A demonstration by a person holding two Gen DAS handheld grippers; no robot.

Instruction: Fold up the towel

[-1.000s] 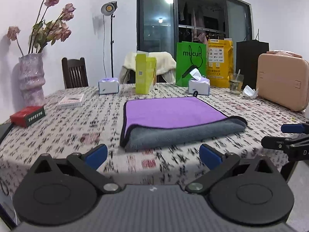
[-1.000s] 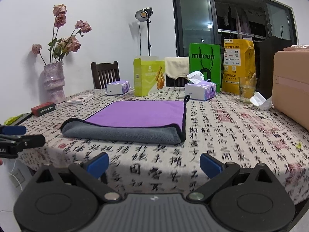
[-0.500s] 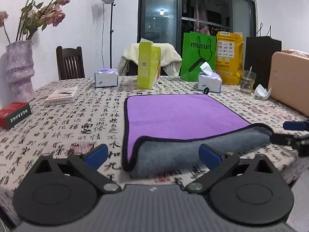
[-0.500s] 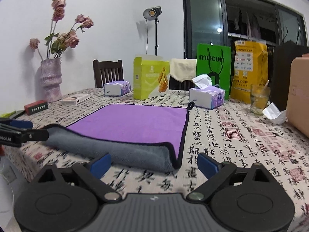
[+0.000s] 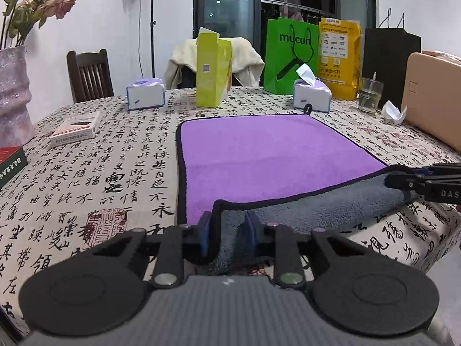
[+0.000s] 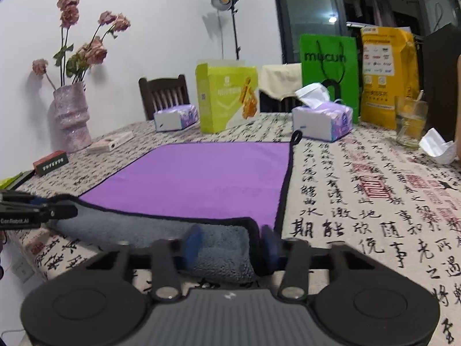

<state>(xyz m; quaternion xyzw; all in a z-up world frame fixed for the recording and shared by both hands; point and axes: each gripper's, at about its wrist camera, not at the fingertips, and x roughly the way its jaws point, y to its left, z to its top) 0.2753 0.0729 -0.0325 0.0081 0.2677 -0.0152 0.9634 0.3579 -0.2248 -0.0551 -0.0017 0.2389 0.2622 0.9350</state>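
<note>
Along the table's left edge a pink vase is standing, with a red box and a flat white box lying nearer the front edge. The towel is lying flat at the middle of the table, purple face up, its near hem doubled over so the grey underside is showing along the front edge. The left gripper is sitting at the towel's near left corner, jaws drawn in close and pinching the grey fold between the blue pads. The right gripper is sitting at the near right corner, its pads blurred and standing a little wider, one on either side of the grey roll; cannot tell whether they are clamping it yet. Toward the far edge two tissue boxes are flanking a yellow-green carton, and a green bag and a yellow bag are standing behind. At the right edge a glass and crumpled paper are sitting just beside a tan case.
</note>
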